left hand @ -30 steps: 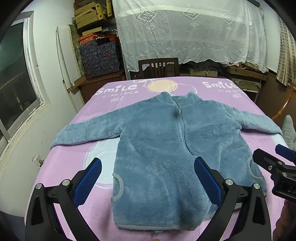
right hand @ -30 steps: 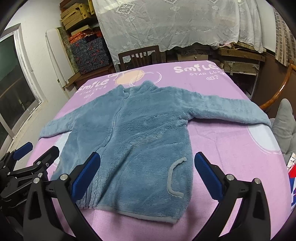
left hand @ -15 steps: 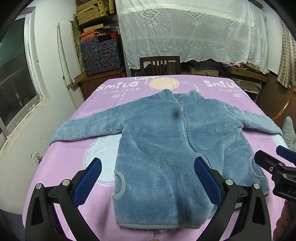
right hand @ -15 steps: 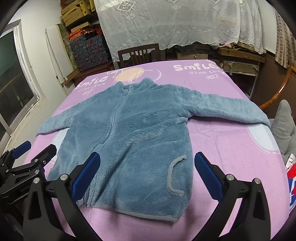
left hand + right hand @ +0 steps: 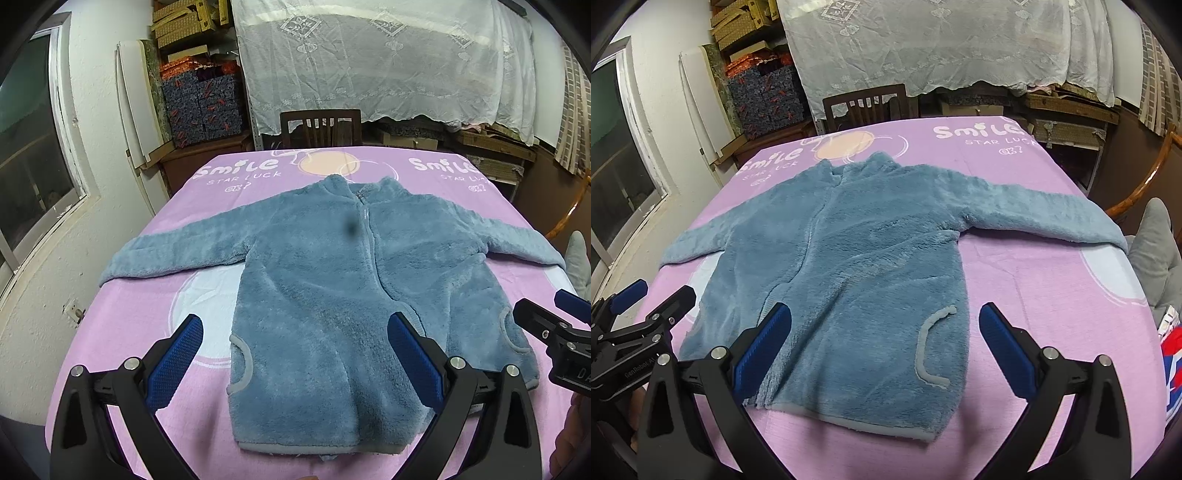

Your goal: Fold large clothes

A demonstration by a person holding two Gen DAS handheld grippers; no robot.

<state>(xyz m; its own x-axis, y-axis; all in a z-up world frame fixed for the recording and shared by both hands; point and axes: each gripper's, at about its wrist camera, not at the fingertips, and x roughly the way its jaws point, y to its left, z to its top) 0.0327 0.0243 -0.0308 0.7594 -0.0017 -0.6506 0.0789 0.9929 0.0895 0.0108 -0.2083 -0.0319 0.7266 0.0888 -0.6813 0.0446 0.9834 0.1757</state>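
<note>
Now we hold our left gripper (image 5: 295, 354) and right gripper (image 5: 884, 341) spread wide, empty, above the hem of the blue fleece jacket (image 5: 343, 295) lying flat.

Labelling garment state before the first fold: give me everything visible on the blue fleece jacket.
The blue fleece jacket looks fluffy and thick, with a stand-up collar, a closed front zipper and grey-trimmed curved pocket openings and hem. It lies flat, front up, unfolded, on the pink blanket, collar away from the cameras, both sleeves spread sideways. Neither the left hand-held gripper nor the right hand-held gripper touches it; both are open.
</note>
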